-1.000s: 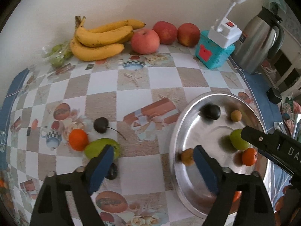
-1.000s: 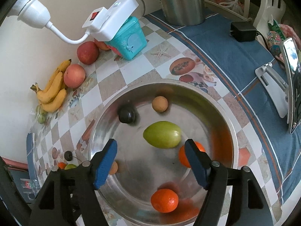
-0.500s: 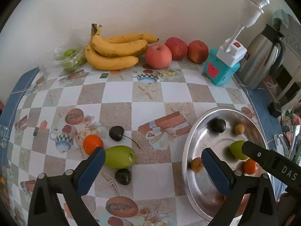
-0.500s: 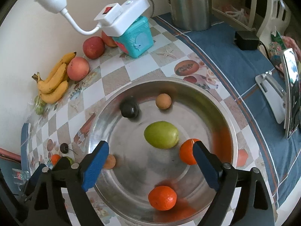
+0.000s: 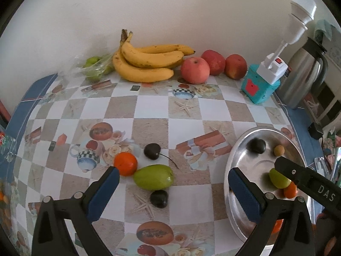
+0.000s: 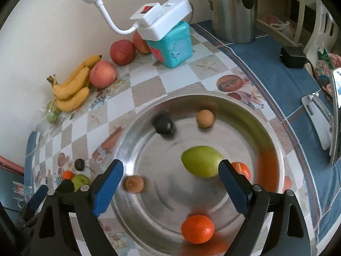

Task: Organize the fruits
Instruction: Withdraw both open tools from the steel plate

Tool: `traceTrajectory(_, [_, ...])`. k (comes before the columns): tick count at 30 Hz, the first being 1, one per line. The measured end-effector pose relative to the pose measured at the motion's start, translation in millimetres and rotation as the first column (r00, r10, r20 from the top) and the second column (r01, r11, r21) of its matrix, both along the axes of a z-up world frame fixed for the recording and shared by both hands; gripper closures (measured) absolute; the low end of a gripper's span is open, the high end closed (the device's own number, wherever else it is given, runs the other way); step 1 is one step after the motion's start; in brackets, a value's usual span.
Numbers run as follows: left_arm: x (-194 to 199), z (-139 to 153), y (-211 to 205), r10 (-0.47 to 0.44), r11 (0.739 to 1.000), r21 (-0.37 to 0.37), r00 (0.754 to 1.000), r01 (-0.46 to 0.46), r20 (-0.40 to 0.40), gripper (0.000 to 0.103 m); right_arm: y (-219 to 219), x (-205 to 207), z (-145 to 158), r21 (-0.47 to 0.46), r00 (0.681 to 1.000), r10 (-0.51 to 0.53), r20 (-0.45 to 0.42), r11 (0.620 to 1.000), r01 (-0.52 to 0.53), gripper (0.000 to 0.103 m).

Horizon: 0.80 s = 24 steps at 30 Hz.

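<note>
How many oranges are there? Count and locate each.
3. One orange lies on the tablecloth beside a green fruit. Two sit in the metal tray: one near its front rim, one partly behind the right hand-held gripper. Others may be hidden.

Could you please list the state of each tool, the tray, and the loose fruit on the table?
Left tool: open, empty.
Right tool: open, empty.
Metal tray: holds six fruits.
Green fruit: on table, outside tray.
Orange: on table, touching green fruit.

Both wrist views look steeply down, sharing the tray point(image 5: 232, 166).
</note>
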<state>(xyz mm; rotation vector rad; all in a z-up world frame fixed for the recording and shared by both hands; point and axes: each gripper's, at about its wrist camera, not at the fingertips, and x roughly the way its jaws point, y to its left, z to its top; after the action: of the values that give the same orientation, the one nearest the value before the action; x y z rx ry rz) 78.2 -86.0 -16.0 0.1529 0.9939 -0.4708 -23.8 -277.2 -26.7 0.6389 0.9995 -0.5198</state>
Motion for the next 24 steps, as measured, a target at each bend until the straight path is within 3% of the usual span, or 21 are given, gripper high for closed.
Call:
traceTrajectory(4, [3, 6, 5, 0.000, 0.999, 0.052, 0.998, -0.003, 0.056, 0.000, 6, 2, 4, -0.037, 0.999, 0.019, 0.037, 0.999, -0.018, 0.012])
traceTrajectory(11, [12, 8, 19, 0.067, 0.992, 0.097, 0.993, -0.076, 0.095, 0.000, 19, 12, 6, -0.089, 0.998, 0.070, -0.002, 0.994, -0.070, 0.012])
traceTrajectory(16, [20, 5, 31, 0.109, 0.989, 0.093, 0.991, -0.115, 0.071, 0.000, 26, 14, 9, -0.062, 0.996, 0.077, 0.051, 0.995, -0.074, 0.012])
traceTrajectory(24, [30, 2, 44, 0.184, 0.974, 0.120, 0.981, -0.190, 0.065, 0.000, 31, 16, 11, -0.124, 0.998, 0.029, 0.047, 0.992, -0.023, 0.012])
